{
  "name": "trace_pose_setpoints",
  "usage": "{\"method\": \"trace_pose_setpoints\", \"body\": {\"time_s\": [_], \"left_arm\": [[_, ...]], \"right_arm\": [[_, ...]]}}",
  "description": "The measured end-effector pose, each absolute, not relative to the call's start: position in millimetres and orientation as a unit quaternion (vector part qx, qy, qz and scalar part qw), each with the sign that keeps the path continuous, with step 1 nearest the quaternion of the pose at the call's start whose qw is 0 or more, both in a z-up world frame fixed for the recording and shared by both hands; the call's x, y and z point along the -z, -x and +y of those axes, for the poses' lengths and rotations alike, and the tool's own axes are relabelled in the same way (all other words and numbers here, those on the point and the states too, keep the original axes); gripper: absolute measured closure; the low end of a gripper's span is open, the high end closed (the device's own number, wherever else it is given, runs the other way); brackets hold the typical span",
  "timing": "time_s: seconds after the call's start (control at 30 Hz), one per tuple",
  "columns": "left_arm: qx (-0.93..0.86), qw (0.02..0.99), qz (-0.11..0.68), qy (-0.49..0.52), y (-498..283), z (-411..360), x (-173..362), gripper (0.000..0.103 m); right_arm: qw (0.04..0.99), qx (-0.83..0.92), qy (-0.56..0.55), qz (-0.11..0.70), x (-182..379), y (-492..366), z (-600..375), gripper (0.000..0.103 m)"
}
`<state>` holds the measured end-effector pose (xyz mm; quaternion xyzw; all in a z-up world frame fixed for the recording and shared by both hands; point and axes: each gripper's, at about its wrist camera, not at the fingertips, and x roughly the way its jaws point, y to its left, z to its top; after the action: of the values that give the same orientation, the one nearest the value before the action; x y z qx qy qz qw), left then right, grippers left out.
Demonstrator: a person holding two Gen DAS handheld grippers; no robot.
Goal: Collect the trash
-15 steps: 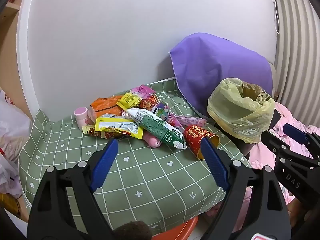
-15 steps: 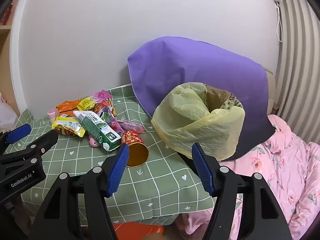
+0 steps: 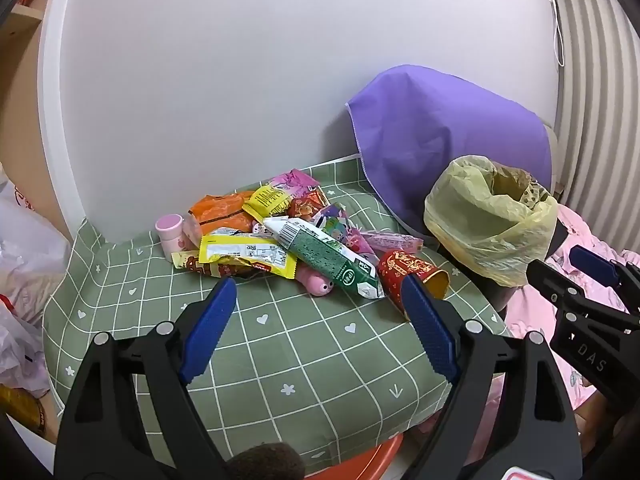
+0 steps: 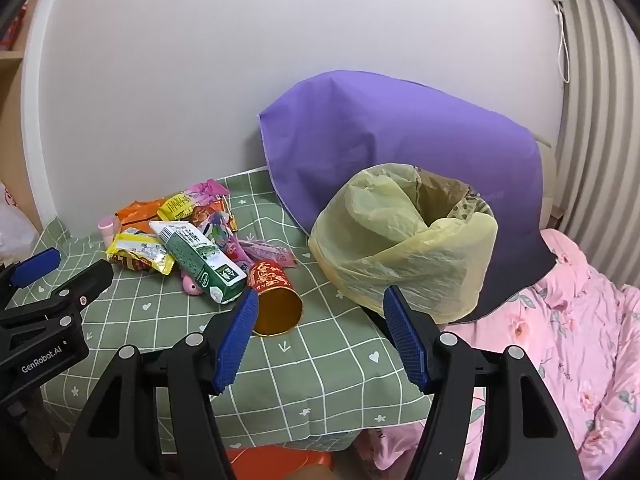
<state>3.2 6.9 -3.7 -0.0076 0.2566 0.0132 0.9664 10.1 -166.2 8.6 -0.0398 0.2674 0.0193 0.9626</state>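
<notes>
A heap of trash lies on the green checked cloth point(image 3: 280, 344): a green and white carton point(image 3: 332, 260), a yellow wrapper point(image 3: 248, 254), an orange packet point(image 3: 218, 212), a small pink bottle point(image 3: 170, 232) and a red paper cup point(image 3: 412, 270) on its side. A bin lined with a yellow bag point(image 3: 488, 216) stands at the right, mouth open. My left gripper point(image 3: 316, 320) hovers open in front of the heap, empty. My right gripper point(image 4: 318, 330) is open and empty between the red cup point(image 4: 276, 296) and the yellow-bagged bin point(image 4: 404, 248).
A purple cloth point(image 4: 400, 148) drapes something behind the bin against the white wall. A pink floral blanket point(image 4: 572, 332) lies at the right. White plastic bags point(image 3: 24, 280) sit left of the table. An orange stool point(image 4: 280, 460) shows under the table's front edge.
</notes>
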Motion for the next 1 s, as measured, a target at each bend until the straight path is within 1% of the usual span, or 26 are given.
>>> {"method": "trace_pose_setpoints", "body": {"time_s": [1.0], "left_arm": [[-0.006,0.966,0.257,0.006,-1.9,5.0,3.5,0.023]], "right_arm": [[0.963,-0.019,0.030,0.266,-13.0,-9.2,-170.4,0.041]]}}
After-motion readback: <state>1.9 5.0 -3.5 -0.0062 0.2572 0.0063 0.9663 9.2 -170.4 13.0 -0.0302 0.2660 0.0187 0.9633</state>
